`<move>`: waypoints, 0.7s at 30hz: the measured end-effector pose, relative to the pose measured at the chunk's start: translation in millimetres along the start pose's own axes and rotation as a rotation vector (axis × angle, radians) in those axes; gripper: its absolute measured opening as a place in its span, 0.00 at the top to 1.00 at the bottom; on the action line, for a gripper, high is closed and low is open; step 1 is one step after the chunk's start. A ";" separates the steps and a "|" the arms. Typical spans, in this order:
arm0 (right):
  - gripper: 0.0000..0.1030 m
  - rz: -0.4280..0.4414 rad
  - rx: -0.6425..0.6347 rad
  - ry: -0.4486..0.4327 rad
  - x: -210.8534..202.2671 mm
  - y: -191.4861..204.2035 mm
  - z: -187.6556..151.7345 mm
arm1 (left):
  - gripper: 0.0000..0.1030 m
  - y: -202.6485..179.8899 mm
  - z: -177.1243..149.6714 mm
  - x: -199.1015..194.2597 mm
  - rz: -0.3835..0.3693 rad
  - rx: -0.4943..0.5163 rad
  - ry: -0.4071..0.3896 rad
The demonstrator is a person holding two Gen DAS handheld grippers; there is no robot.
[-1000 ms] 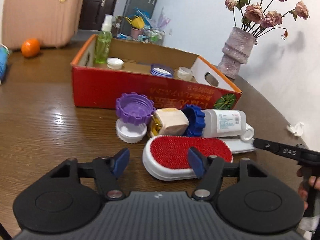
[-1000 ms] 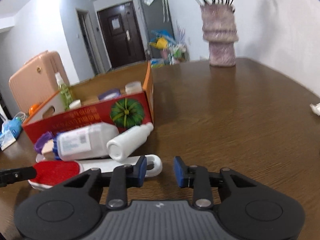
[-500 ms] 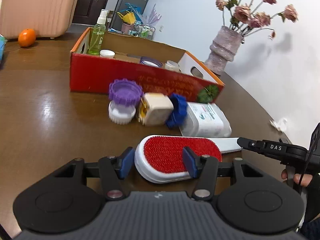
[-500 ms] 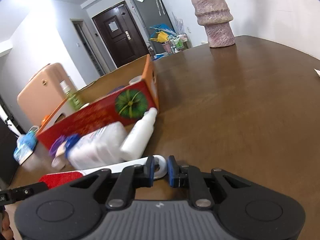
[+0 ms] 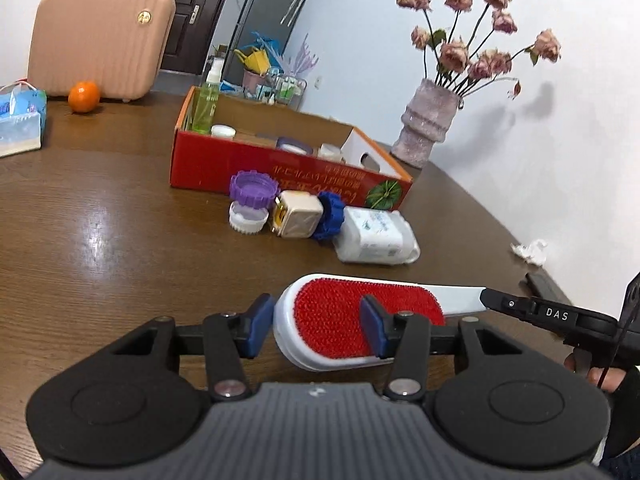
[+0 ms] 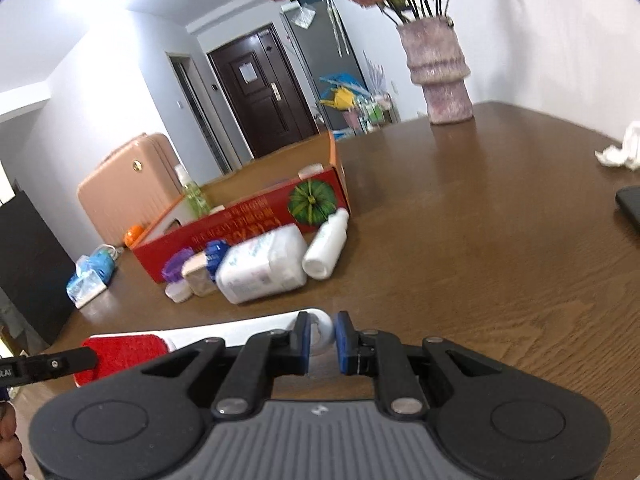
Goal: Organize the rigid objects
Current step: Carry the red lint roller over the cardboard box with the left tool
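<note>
A white lint brush with a red pad (image 5: 360, 316) is held off the table. My left gripper (image 5: 316, 328) has its fingers on either side of the brush head, shut on it. My right gripper (image 6: 322, 338) is shut on the ring end of the brush handle (image 6: 320, 330). A red cardboard box (image 5: 288, 176) holds a green spray bottle (image 5: 206, 106) and small jars. In front of it lie a purple lid (image 5: 254, 190), a white lid (image 5: 248, 218), a beige box (image 5: 298, 218), a blue-capped white bottle (image 5: 372, 236) and a small white bottle (image 6: 326, 248).
A pink suitcase (image 5: 100, 36), an orange (image 5: 83, 96) and a tissue pack (image 5: 20, 124) sit at the far left. A vase of dried roses (image 5: 428, 120) stands behind the box. A crumpled tissue (image 5: 530, 250) and a dark phone (image 6: 630, 204) lie at the right.
The right gripper closed on the brush handle's ring and the left fingers narrowed onto the brush head. Both grippers drew back from the box with the brush lifted.
</note>
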State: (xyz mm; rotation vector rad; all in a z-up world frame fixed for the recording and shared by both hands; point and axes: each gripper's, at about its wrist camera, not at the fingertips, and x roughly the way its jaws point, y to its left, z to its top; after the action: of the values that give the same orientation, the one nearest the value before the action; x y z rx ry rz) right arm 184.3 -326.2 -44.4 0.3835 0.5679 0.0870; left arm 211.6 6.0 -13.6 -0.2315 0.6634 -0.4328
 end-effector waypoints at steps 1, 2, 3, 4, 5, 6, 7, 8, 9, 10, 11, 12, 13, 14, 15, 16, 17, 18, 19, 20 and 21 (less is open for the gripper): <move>0.86 0.002 -0.002 -0.011 -2.3 1.3 3.4 | 0.53 -1.0 4.4 -2.2 -0.002 -0.005 -0.017; 0.86 0.003 -0.006 -0.024 -4.0 3.8 8.1 | 0.53 -2.0 9.3 -3.6 0.000 -0.004 -0.034; 0.86 0.004 -0.012 -0.037 -5.1 6.6 12.5 | 0.53 -3.2 14.4 -3.5 0.004 0.002 -0.049; 0.86 0.006 -0.019 -0.051 -5.3 10.1 18.2 | 0.53 -4.5 22.9 -3.2 0.007 0.009 -0.076; 0.86 0.007 -0.023 -0.065 -4.2 13.5 24.9 | 0.53 -5.0 29.5 -2.5 0.009 0.019 -0.098; 0.86 0.009 -0.029 -0.076 -0.7 16.4 32.4 | 0.53 -5.2 38.2 -0.9 0.014 0.032 -0.123; 0.86 0.016 -0.034 -0.087 5.4 19.1 42.6 | 0.53 -4.1 48.1 2.2 0.021 0.031 -0.144; 0.86 0.022 -0.033 -0.097 12.1 22.4 51.9 | 0.53 -2.6 59.9 6.5 0.029 0.028 -0.167; 0.86 0.025 -0.032 -0.108 18.8 25.4 61.7 | 0.53 -1.5 68.8 10.1 0.034 0.032 -0.183; 0.86 0.025 -0.037 -0.124 26.0 28.5 72.0 | 0.53 0.3 80.4 15.8 0.039 0.036 -0.202; 0.86 0.025 -0.045 -0.143 34.5 32.1 82.9 | 0.53 3.3 92.6 22.3 0.040 0.035 -0.214; 0.86 0.026 -0.046 -0.154 44.2 34.9 94.2 | 0.53 6.1 101.8 28.6 0.043 0.039 -0.222; 0.86 0.031 -0.042 -0.156 54.8 36.6 104.7 | 0.53 9.9 113.8 37.3 0.051 0.043 -0.230; 0.86 0.039 -0.031 -0.149 68.9 37.9 115.7 | 0.53 15.3 125.4 46.8 0.060 0.034 -0.230; 0.86 0.047 -0.020 -0.143 80.2 38.8 123.7 | 0.53 20.1 135.6 55.8 0.066 0.031 -0.227; 0.86 0.050 -0.016 -0.134 93.5 40.3 132.2 | 0.53 25.0 143.5 63.7 0.069 0.031 -0.225; 0.86 0.050 -0.015 -0.125 106.6 41.7 138.9 | 0.53 30.6 150.3 72.0 0.074 0.026 -0.221; 0.86 0.052 -0.012 -0.116 120.0 42.5 144.8 | 0.53 36.7 156.4 81.5 0.079 0.027 -0.216; 0.86 0.052 -0.010 -0.104 132.9 42.8 149.9 | 0.53 43.7 162.5 93.5 0.081 0.026 -0.205; 0.86 0.049 -0.003 -0.089 147.4 42.3 153.8 | 0.53 51.3 165.0 102.4 0.082 0.021 -0.192; 0.86 0.046 0.000 -0.076 158.3 41.7 156.3 | 0.53 58.5 167.3 111.0 0.081 0.015 -0.177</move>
State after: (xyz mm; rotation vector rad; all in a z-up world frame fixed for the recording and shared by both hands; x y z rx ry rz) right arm 402.8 -309.9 12.0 0.3985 0.4838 0.1159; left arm 414.7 18.8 34.3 -0.2244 0.4943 -0.3350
